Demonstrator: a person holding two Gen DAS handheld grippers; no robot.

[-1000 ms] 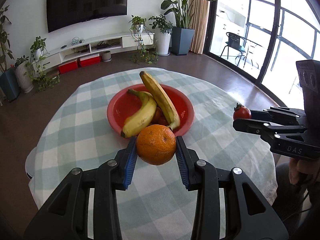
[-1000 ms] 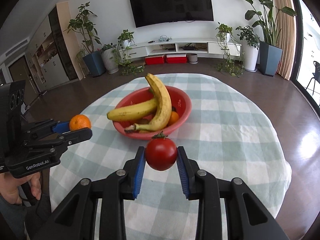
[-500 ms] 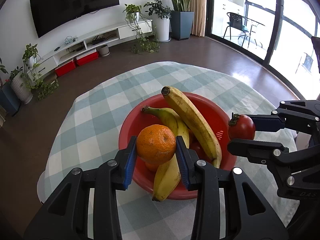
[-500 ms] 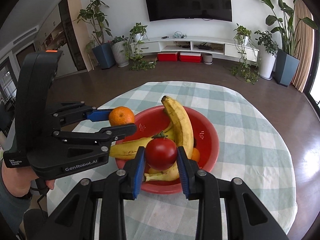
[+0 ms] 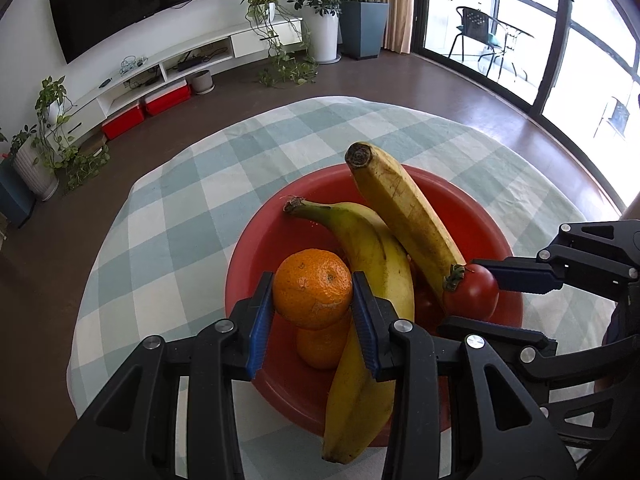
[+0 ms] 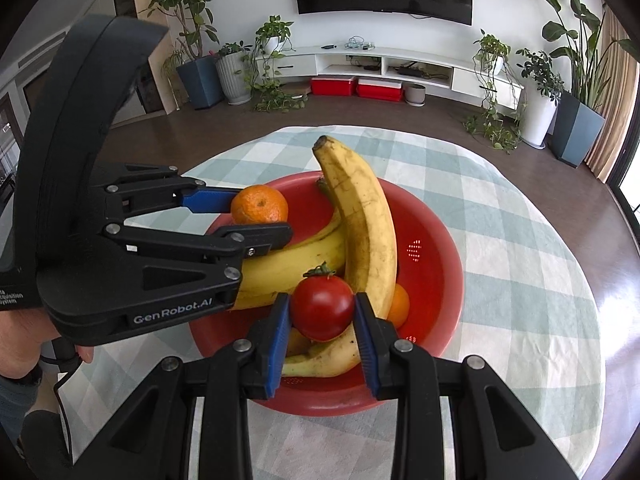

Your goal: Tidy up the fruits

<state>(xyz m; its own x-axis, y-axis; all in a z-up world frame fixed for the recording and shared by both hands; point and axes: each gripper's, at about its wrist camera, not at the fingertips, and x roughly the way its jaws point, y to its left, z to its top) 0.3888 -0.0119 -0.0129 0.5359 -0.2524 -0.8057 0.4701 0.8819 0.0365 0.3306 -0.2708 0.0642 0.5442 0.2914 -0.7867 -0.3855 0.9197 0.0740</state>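
Observation:
My left gripper (image 5: 313, 306) is shut on an orange (image 5: 312, 288) and holds it over the left half of a red bowl (image 5: 264, 248). The same orange (image 6: 259, 205) shows in the right wrist view, in the left gripper (image 6: 256, 214). My right gripper (image 6: 322, 318) is shut on a red tomato (image 6: 322, 308) above the bowl's (image 6: 436, 272) near side. That tomato (image 5: 472, 292) and the right gripper (image 5: 478, 300) also appear at the right of the left wrist view. Two bananas (image 5: 404, 216) (image 5: 368, 280) lean across the bowl, with another orange (image 5: 320, 348) under the held one.
The bowl stands on a round table with a green-and-white checked cloth (image 5: 192, 216). One more orange (image 6: 400, 304) lies in the bowl by the tall banana (image 6: 360, 208). A hand (image 6: 16, 340) grips the left tool's handle. Dark floor, potted plants and a TV shelf lie beyond.
Both grippers have travelled forward and down from the table's near side to above the bowl, each keeping its fruit. They now sit close together over the bananas.

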